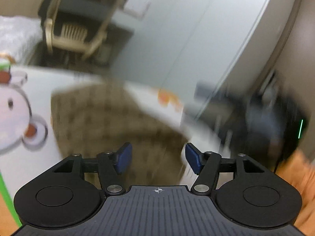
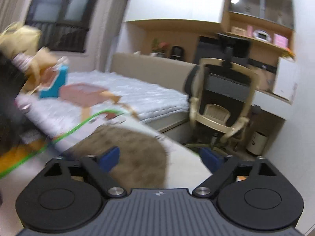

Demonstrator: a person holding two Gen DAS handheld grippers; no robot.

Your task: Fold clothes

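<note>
Both views were smeared by motion, and no brand, label or writing could be read anywhere; only a small crosshair mark showed on each claw body.

Taking the brown garment (image 1: 110, 122) as the landmark: in the left wrist view it lay spread on a white play mat (image 1: 29, 157) printed with a cartoon bear (image 1: 13, 118), which sat to the left of the garment. The mat's green edge stripe (image 1: 8, 200) ran further left still. The left claw (image 1: 158, 160) hung over the near edge of the garment, its blue pads (image 1: 123, 160) set wide apart with nothing between them. Beyond the garment stood a cream office chair (image 1: 78, 25), and to its right a grey cabinet (image 1: 177, 39).

In the right wrist view the garment (image 2: 128, 151) lay on the same mat. Left of it ran the green stripe (image 2: 78, 125); behind it stretched a bed (image 2: 137, 92) with a white quilted cover. The right claw (image 2: 162, 160) hovered over the garment's right edge, spread wide and empty. Right of the garment stood the chair (image 2: 220, 102) before a worktop (image 2: 271, 96), with shelves (image 2: 261, 37) above.
</note>
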